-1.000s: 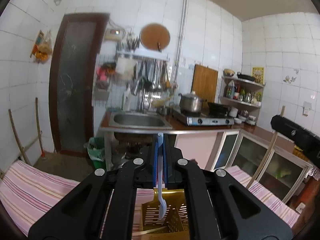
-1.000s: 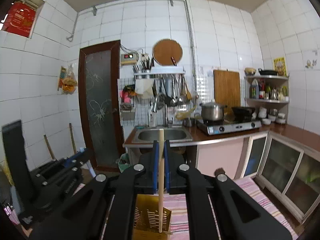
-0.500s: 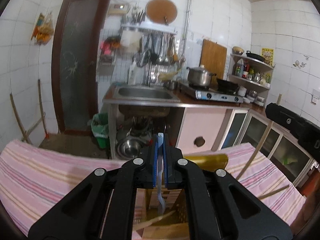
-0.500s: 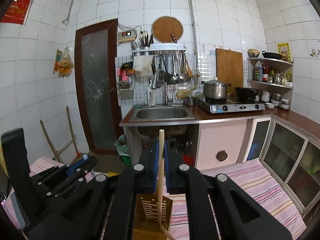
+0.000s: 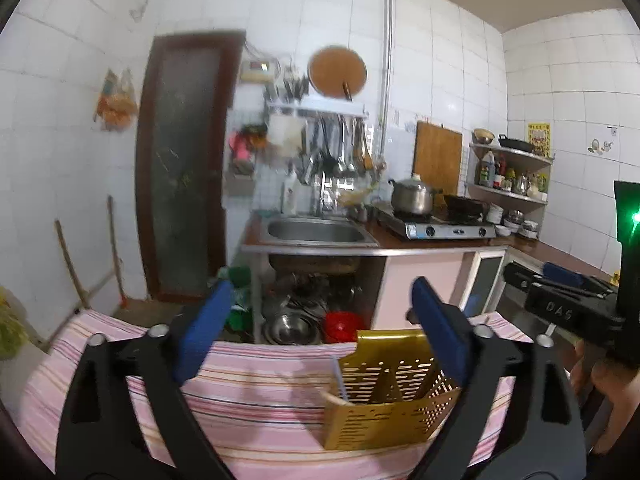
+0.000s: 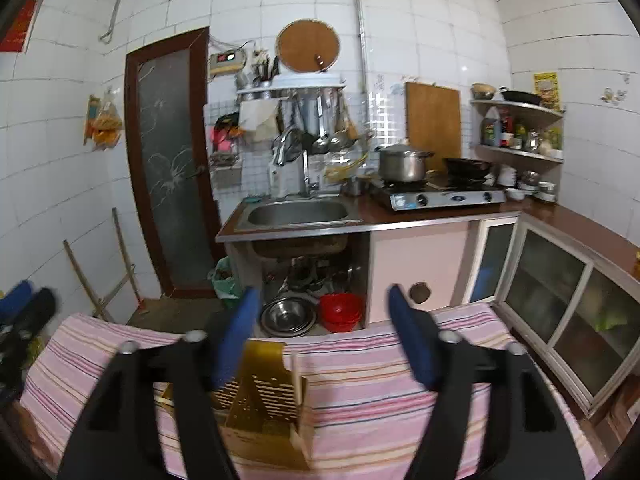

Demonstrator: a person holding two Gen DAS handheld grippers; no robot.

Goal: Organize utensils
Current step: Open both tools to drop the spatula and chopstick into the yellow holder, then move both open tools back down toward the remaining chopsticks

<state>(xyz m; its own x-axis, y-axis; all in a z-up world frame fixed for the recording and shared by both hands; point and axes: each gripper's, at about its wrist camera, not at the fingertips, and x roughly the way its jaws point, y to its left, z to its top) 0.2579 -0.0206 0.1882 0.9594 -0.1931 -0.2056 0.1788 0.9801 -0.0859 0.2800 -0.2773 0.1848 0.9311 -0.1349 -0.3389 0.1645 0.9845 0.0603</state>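
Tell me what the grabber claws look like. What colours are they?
Each grabber is made of black plastic, with two angular arms that have long cut-out slots and round silver screws. The left gripper has flat bright blue pads lining the inside of its fingers, and the right gripper has matching blue pads. From the left camera, the other black grabber's side shows pale embossed letters, with a green light nearby.

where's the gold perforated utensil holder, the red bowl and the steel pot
gold perforated utensil holder [image 5: 384, 376], left wrist view, slotted front wall
red plastic bowl [image 6: 340, 311], right wrist view, outer side
lidded steel pot [image 6: 401, 165], right wrist view, body
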